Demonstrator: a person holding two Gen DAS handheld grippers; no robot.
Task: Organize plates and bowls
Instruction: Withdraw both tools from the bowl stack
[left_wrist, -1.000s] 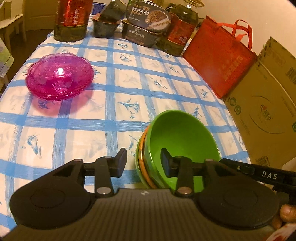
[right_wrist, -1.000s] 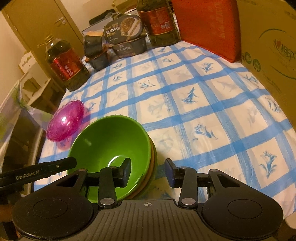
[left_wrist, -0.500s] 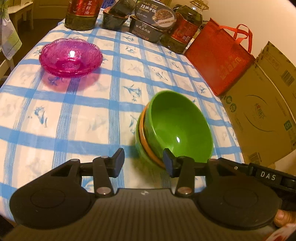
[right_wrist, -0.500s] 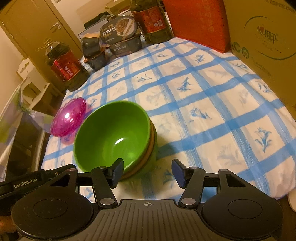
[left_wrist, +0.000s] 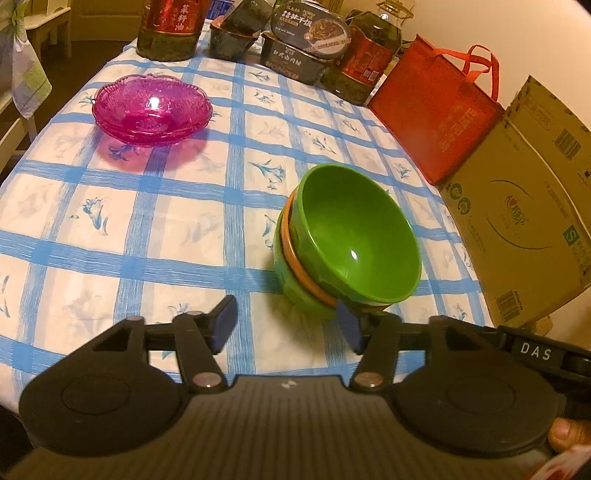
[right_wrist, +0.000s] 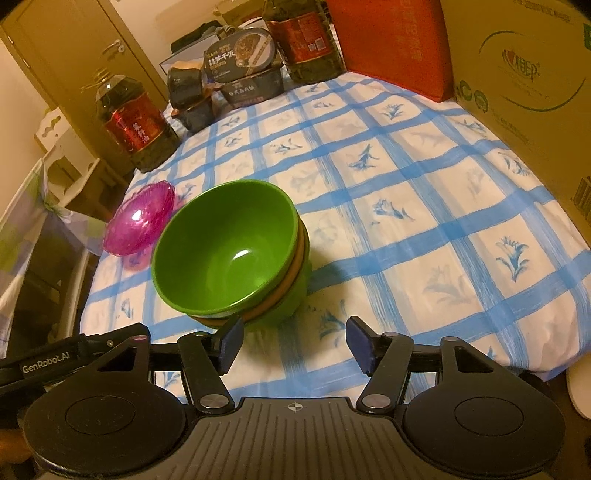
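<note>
On the blue-checked, flower-printed tablecloth covering the desk (left_wrist: 155, 236), near the front edge, the stack of glossy plastic bowls (left_wrist: 347, 251) is sitting: a green one on top, an orange rim showing beneath it, more green at the bottom. The top bowl is tilting a little, not quite level in the nest. I'm holding my left gripper (left_wrist: 286, 326) just short of the stack, jaws spread wide with nothing between them, its right finger right at the stack's near rim in this view; whether it is touching, I cannot tell. My right gripper (right_wrist: 293, 345) is hovering on the other side, also wide open and empty, its left finger close under the stack (right_wrist: 236, 254). I'm judging the bowls are grouped here so they take one spot instead of three.

Further back on the left, the scalloped pink translucent glass plates (left_wrist: 151, 109) are resting in their own pile, well apart from the bowls, so like is staying with like. Along the far edge, oil bottles (left_wrist: 168, 26), dark boxed meals (left_wrist: 303, 48), a red fabric bag (left_wrist: 436, 110) and a cardboard box (left_wrist: 524, 206) are crowding the border, which is probably why the dishes are kept in the open middle.

With both piles made, I'm reckoning the sorting is nearly finished; perhaps only that tilted top bowl needs settling.
</note>
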